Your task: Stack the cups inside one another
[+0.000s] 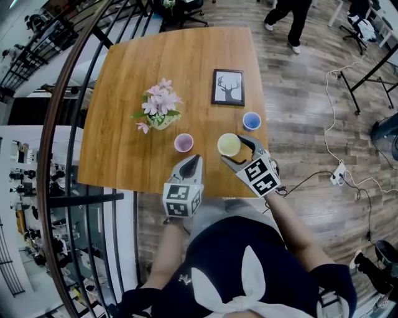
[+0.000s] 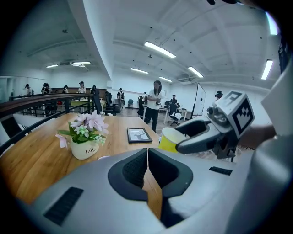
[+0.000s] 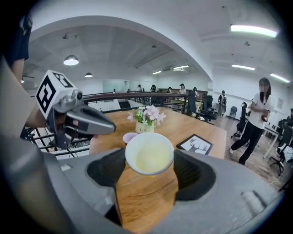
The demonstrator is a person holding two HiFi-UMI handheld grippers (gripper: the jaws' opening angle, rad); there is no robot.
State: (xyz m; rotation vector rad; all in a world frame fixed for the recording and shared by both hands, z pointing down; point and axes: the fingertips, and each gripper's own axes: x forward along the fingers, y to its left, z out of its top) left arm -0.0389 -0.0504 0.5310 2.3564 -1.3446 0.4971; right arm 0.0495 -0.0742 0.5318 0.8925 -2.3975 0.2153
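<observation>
The right gripper [image 1: 235, 152] is holding the yellow cup [image 1: 229, 145] over the near right part of the desk [image 1: 124, 143]. In the right gripper view its fingers [image 3: 194, 173] are standing wide and clamping the yellow cup [image 3: 149, 155] from both sides. The cup is tilting so that its open mouth is facing back toward that camera, and it is sitting raised off the wood.

The left gripper [image 1: 194, 160] is hovering at the near edge of the desk, just left of the right one. In the left gripper view its fingers [image 2: 132, 171] are resting together with nothing between them.

The pink cup [image 1: 183, 143] is standing upright on the desk, just beyond the left gripper's tips and left of the yellow cup. The two cups are not touching. The blue cup [image 1: 251, 120] is standing upright near the right edge, just beyond the yellow cup.

A flower pot [image 1: 159, 110] with pink blooms is sitting beyond the pink cup. A framed deer picture [image 1: 228, 87] is lying flat further back, beyond the blue cup.

A person [image 1: 289, 18] is walking on the wooden floor [image 1: 298, 93] beyond the desk.
</observation>
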